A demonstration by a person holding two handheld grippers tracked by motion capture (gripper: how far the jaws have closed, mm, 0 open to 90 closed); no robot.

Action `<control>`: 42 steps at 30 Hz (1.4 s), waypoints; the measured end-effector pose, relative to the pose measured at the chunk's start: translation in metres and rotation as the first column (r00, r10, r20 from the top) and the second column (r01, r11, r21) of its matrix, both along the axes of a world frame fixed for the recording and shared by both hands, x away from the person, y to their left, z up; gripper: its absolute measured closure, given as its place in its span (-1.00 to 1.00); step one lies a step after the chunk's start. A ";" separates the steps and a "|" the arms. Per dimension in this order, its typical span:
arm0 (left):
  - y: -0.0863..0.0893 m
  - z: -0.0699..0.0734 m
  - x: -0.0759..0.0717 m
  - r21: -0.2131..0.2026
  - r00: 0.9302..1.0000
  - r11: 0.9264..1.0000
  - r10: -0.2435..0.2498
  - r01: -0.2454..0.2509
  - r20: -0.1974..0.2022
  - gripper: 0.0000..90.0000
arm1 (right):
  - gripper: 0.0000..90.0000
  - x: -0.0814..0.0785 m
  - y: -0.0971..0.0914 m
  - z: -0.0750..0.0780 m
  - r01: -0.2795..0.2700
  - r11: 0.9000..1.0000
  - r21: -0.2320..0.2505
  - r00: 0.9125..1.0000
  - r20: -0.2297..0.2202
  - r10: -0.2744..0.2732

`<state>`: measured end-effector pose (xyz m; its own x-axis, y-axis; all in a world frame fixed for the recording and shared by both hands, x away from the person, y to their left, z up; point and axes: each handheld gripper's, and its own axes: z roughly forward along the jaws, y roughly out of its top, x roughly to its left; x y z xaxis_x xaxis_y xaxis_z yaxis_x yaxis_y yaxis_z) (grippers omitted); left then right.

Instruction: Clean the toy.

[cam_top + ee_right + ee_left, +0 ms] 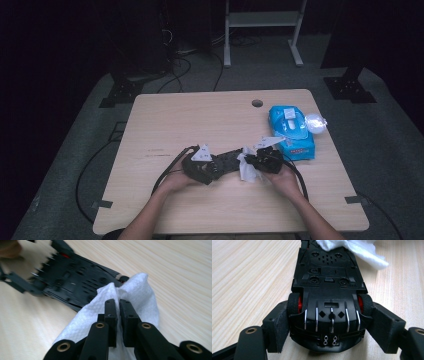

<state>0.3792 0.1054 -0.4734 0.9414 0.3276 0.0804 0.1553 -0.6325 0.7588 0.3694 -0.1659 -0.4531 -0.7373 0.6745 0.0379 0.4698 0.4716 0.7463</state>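
Held the black toy car belly-up in the left gripper, its fingers spread about the width of the car and pressed on the rear wheels with their red hubs; lay just above the counter, nose pointing away toward the white wipe; pinched that white wipe in the right gripper, fingers nearly together with a fold of the sheet between them; touched the far end of the car's underside with the wipe; met near the front middle of the counter, left gripper and right gripper facing each other; lay farther back at the right a blue wipes pack, with a small clear wrapper just beside it.
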 end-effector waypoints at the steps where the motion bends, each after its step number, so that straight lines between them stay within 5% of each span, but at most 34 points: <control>1: 0.000 0.000 0.000 0.003 1.000 1.000 -0.001 0.001 0.000 -0.45 | 0.87 -0.001 0.004 0.001 -0.014 1.000 0.016 1.000 -0.001 0.014; 9: 0.001 -0.001 0.000 0.002 1.000 1.000 0.005 -0.004 -0.005 -0.45 | 0.86 -0.005 0.035 0.003 -0.105 0.994 0.027 0.994 0.010 0.105; 16: 0.001 0.000 0.000 0.000 1.000 1.000 0.002 -0.002 0.006 -0.45 | 0.86 0.005 0.000 -0.001 -0.004 1.000 0.019 1.000 -0.003 0.004; 20: 0.001 0.000 0.000 0.003 1.000 1.000 0.003 -0.003 0.004 -0.45 | 0.86 0.000 -0.012 -0.003 0.004 1.000 0.020 1.000 -0.014 -0.004; 30: 0.002 0.000 0.000 -0.014 1.000 1.000 -0.005 0.004 -0.014 -0.45 | 0.86 -0.009 0.007 -0.001 -0.072 0.996 0.046 0.997 -0.025 0.074; 38: 0.002 0.002 0.000 -0.015 1.000 1.000 -0.009 0.009 -0.010 -0.45 | 0.86 0.000 -0.021 -0.005 0.018 0.999 0.050 0.998 -0.064 -0.015; 42: 0.002 0.001 -0.001 -0.011 1.000 1.000 -0.009 0.009 -0.009 -0.45 | 0.86 0.003 -0.019 -0.003 0.020 0.998 0.053 0.998 -0.059 -0.017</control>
<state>0.3786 0.1071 -0.4725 0.9450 0.3199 0.0687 0.1563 -0.6260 0.7640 0.3727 -0.1852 -0.4558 -0.7201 0.6839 0.1174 0.5218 0.4222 0.7413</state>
